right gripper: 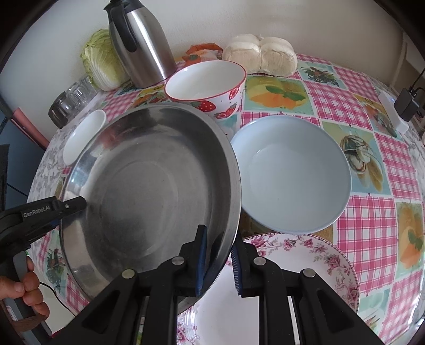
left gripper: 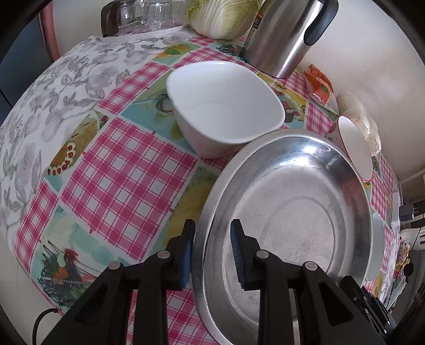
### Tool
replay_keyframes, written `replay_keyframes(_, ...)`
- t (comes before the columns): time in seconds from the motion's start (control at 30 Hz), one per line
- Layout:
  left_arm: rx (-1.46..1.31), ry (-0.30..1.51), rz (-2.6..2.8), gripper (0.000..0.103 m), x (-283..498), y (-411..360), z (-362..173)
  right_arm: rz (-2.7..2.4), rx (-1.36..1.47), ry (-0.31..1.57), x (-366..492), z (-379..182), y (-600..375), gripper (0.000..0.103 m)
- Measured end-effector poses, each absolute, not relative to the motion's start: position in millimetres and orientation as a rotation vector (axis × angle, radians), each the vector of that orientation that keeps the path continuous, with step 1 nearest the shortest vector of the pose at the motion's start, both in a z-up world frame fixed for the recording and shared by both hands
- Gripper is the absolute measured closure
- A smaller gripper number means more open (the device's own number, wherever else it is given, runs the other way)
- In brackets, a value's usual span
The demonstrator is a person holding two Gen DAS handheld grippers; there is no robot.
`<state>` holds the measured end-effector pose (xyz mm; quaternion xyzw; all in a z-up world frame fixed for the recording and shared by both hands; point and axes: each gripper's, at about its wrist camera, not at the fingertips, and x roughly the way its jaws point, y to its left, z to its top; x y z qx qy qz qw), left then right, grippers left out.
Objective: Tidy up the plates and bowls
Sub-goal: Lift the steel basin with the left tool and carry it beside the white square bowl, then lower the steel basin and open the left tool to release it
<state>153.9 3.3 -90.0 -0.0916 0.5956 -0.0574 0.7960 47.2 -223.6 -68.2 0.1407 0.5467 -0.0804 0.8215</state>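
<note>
A large steel basin is held by both grippers, lifted and tilted above the table. My left gripper straddles its left rim, one finger inside and one outside. My right gripper straddles its right rim the same way. The left gripper also shows in the right wrist view. A white square bowl stands behind the basin. A strawberry bowl, a pale blue bowl and a floral plate are to the right.
A steel thermos jug, a cabbage, glasses on a tray, an orange packet and bagged buns line the wall. A charger and cable lie at the right edge. A small white dish sits at left.
</note>
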Motion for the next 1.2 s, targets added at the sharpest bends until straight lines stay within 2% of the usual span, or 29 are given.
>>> replay_keyframes(1.03, -0.188, 1.280, -0.093, 0.074, 154.9, 3.6, -86.2, -0.182, 0.298, 1.175, 48.4, -67.5, -223.3, 0.084)
replay_keyframes(1.13, -0.182, 1.277, -0.088, 0.069, 155.2, 3.3, -84.7, -0.188, 0.318, 1.157, 48.0, -64.0, -226.5, 0.084)
replay_keyframes(1.2, -0.173, 1.267, -0.080, 0.062, 155.5, 3.4, -81.7, -0.196, 0.329, 1.145, 48.0, -62.0, -229.0, 0.084)
